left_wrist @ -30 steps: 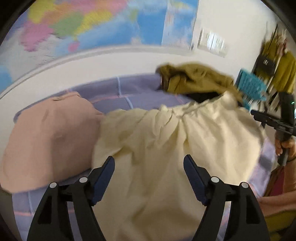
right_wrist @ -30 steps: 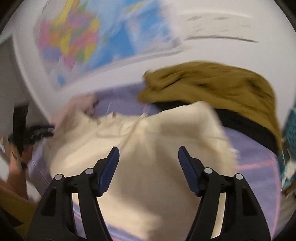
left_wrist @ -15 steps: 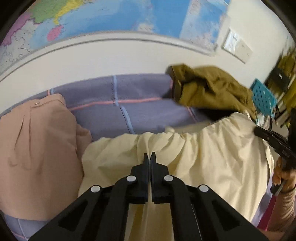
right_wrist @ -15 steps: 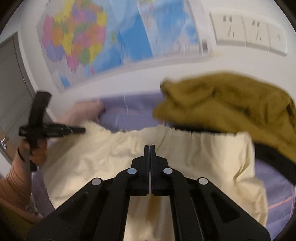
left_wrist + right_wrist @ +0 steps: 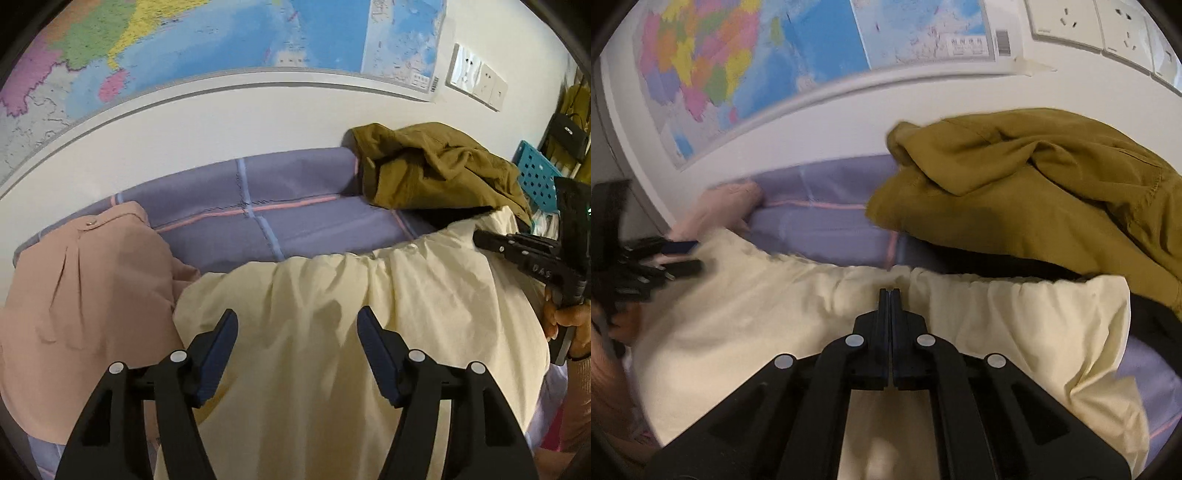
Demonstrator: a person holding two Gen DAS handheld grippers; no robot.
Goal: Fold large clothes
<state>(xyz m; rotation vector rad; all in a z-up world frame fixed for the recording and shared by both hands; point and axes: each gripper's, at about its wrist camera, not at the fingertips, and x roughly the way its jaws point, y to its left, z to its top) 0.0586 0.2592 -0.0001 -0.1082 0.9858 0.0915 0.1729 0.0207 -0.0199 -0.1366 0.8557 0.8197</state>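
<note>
A cream garment (image 5: 332, 288) (image 5: 775, 325) with a gathered waistband lies spread on the purple bed sheet (image 5: 295, 206). My left gripper (image 5: 297, 314) hovers over its left part. Its jaws are opening, and the cloth lies under them with nothing pinched. In the right wrist view that left gripper (image 5: 694, 256) shows at the far left with its fingers apart. My right gripper (image 5: 890, 291) is shut, its tips at the waistband with the cream cloth bunched around them. It also shows at the right edge of the left wrist view (image 5: 517, 251), held by a hand.
A folded pink garment (image 5: 85, 288) (image 5: 720, 210) lies left of the cream one. A crumpled olive jacket (image 5: 436, 170) (image 5: 1015, 192) sits at the back right against the wall, over something black. A blue perforated basket (image 5: 535, 173) stands at the far right. A map and sockets hang on the wall.
Both grippers went from open to shut over the cream garment. The left has now opened again; the right stays shut and has moved toward the wall and the olive jacket.
</note>
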